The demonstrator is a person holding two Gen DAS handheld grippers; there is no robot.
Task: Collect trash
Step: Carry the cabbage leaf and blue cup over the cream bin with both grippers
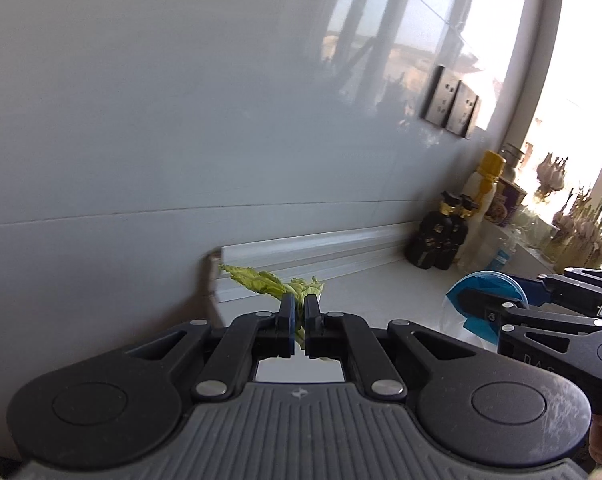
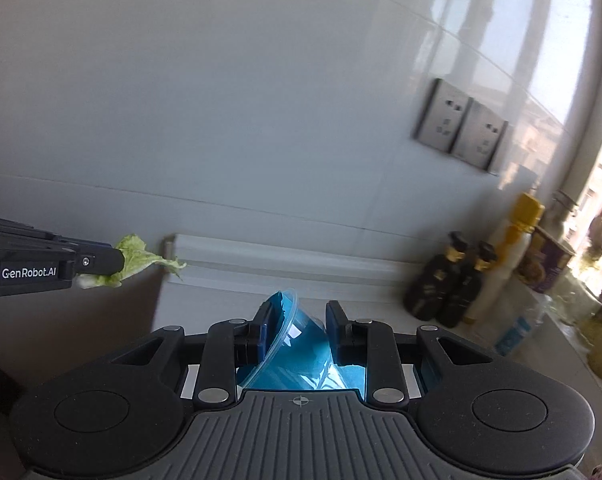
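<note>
My left gripper [image 1: 299, 308] is shut on a wilted green lettuce leaf [image 1: 269, 283] and holds it in the air before the grey wall. The leaf [image 2: 135, 258] and the left gripper [image 2: 119, 262] also show at the left of the right wrist view. My right gripper [image 2: 303, 314] is shut on a clear plastic cup with a blue lining [image 2: 297, 344], tilted between the fingers. In the left wrist view the cup [image 1: 481, 300] and right gripper [image 1: 477, 308] are at the right.
A white countertop [image 1: 381, 292] runs along the glossy grey wall. Dark bottles [image 2: 441, 292], a yellow-capped bottle [image 2: 513, 256] and a purple box [image 1: 509, 200] stand at the back right. Two wall sockets [image 2: 461, 124] sit above them. Garlic bunches [image 1: 573, 220] lie by the window.
</note>
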